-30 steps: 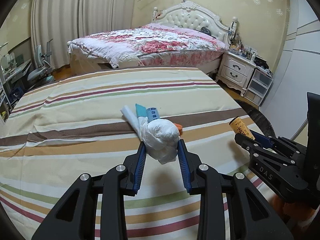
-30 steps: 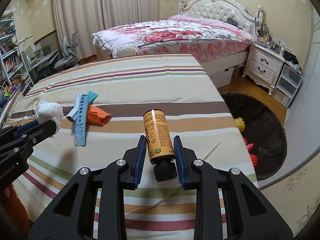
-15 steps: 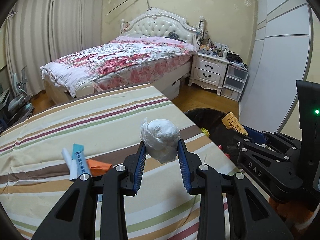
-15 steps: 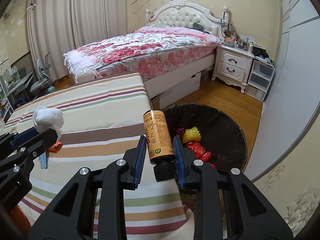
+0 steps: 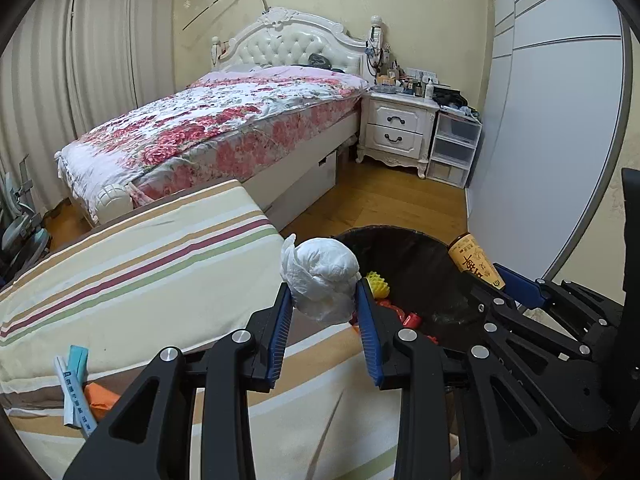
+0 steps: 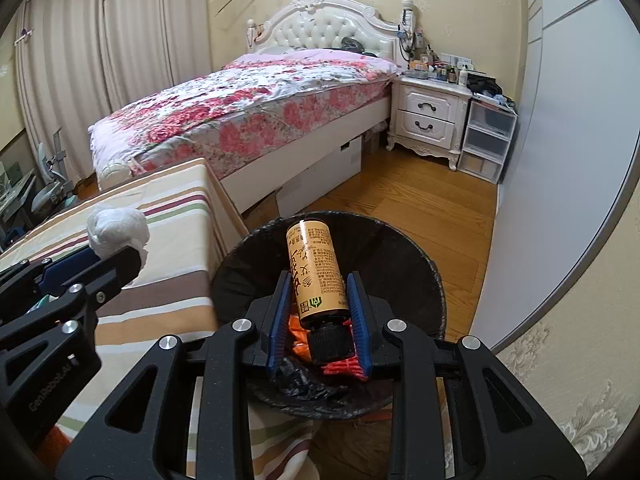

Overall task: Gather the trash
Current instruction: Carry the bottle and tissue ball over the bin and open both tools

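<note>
Bedroom, bin (image 6: 400,248) at 12 o'clock: right gripper (image 6: 319,300) grasps bottle (image 6: 318,270), left gripper (image 5: 322,310) grasps tissue wad (image 5: 320,280); release next.

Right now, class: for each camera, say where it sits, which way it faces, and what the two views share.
Left wrist: on the left tool, facing past its white paper wad to the bed; right tool shows at right.
Right wrist: on the right tool, above the black bin, holding the yellow bottle; left tool at left.
Shared: wad, bottle, bin, bed.
</note>
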The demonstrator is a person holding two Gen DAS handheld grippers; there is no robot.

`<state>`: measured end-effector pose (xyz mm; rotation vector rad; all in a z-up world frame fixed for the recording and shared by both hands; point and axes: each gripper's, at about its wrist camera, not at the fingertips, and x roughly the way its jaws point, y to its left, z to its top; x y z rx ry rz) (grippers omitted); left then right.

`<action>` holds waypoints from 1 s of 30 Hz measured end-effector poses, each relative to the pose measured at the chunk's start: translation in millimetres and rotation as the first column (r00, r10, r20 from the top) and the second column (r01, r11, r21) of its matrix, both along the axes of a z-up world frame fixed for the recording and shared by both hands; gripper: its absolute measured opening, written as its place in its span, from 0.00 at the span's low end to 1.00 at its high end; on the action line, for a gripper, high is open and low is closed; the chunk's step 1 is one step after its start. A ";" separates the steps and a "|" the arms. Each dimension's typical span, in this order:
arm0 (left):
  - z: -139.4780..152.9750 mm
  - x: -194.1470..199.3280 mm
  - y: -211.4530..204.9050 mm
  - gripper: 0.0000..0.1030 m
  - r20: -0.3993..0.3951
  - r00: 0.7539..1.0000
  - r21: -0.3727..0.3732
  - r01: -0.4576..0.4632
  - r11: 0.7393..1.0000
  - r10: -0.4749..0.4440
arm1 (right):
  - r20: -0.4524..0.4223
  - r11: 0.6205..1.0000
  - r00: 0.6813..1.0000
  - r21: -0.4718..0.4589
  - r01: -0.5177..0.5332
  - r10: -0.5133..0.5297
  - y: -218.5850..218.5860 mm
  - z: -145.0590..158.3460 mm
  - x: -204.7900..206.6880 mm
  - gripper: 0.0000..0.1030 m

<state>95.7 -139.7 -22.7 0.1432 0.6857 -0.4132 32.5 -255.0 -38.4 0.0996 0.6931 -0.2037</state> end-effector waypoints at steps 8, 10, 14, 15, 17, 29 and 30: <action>-14.5 25.3 -27.0 0.32 -0.024 1.000 0.039 0.019 0.999 -0.018 | -0.021 0.999 0.999 0.029 0.039 -0.038 -25.1 -12.1 13.7 0.27; -18.3 31.8 -32.5 0.32 -0.032 0.999 0.049 0.018 0.999 -0.017 | -0.026 0.998 0.999 0.035 0.046 -0.045 -29.6 -14.4 17.7 0.27; -24.5 39.3 -40.8 0.32 -0.041 0.999 0.065 0.016 0.998 -0.014 | -0.036 0.997 0.998 0.047 0.059 -0.057 -35.8 -19.3 23.6 0.27; -25.7 40.5 -41.8 0.32 -0.043 0.999 0.069 0.017 0.997 -0.014 | -0.040 0.997 0.997 0.050 0.061 -0.059 -37.3 -20.7 24.5 0.27; -29.3 43.0 -44.3 0.37 -0.052 0.998 0.080 0.026 0.996 -0.022 | -0.053 0.997 0.997 0.056 0.058 -0.055 -39.6 -24.8 27.0 0.27; -27.4 43.8 -27.8 0.72 -0.064 0.997 0.073 -0.037 0.997 0.042 | -0.048 0.993 0.993 0.053 0.109 -0.107 -46.5 -27.0 21.3 0.46; -25.9 43.2 -25.7 0.73 -0.062 0.997 0.069 -0.041 0.997 0.045 | -0.046 0.993 0.993 0.049 0.110 -0.107 -45.3 -26.3 19.6 0.48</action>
